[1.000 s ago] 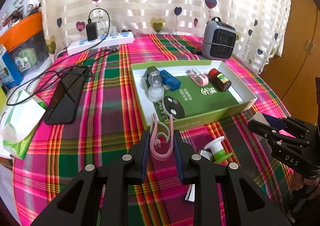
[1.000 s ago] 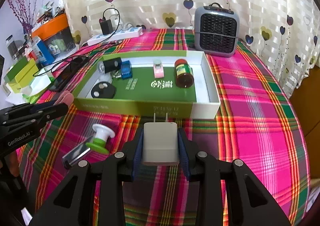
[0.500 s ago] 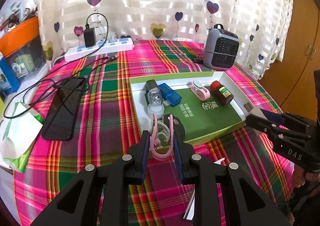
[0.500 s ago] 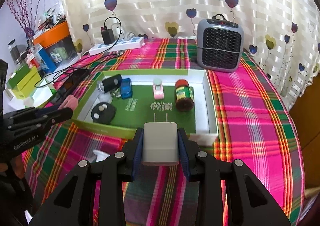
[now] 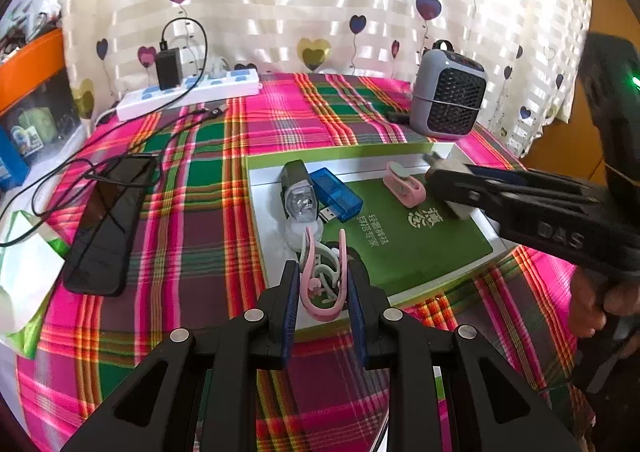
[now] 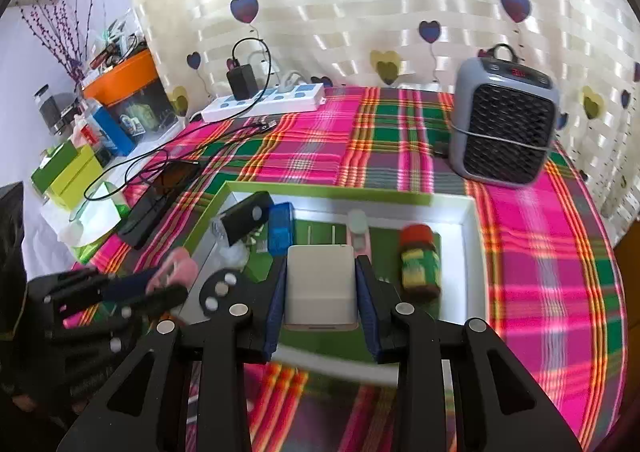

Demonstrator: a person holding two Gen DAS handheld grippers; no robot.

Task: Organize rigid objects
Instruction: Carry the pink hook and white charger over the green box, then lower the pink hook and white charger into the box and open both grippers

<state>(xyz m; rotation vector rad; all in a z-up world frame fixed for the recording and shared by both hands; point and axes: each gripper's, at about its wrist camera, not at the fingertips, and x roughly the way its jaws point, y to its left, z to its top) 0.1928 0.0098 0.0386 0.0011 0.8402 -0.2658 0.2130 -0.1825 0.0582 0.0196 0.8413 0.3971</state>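
Inside, one jar [image 6: 419, 267], two pink clips [image 5: 404, 185].

Bright daylight through curtain [image 5: 320, 12] (glare streaks); fisheye edges bent, dark; right view motion-blurred low.

My right gripper [image 5: 448, 182] covers most of the white plug [image 5: 456, 208] in the left view, and I can't see the little brown jar behind it. In the right view the jar [image 6: 420, 264] is blurry, so I can't read its label. The box's near wall [image 6: 340, 366] is smeared too. My own fingers hide part of the black round thing [image 6: 220, 290].
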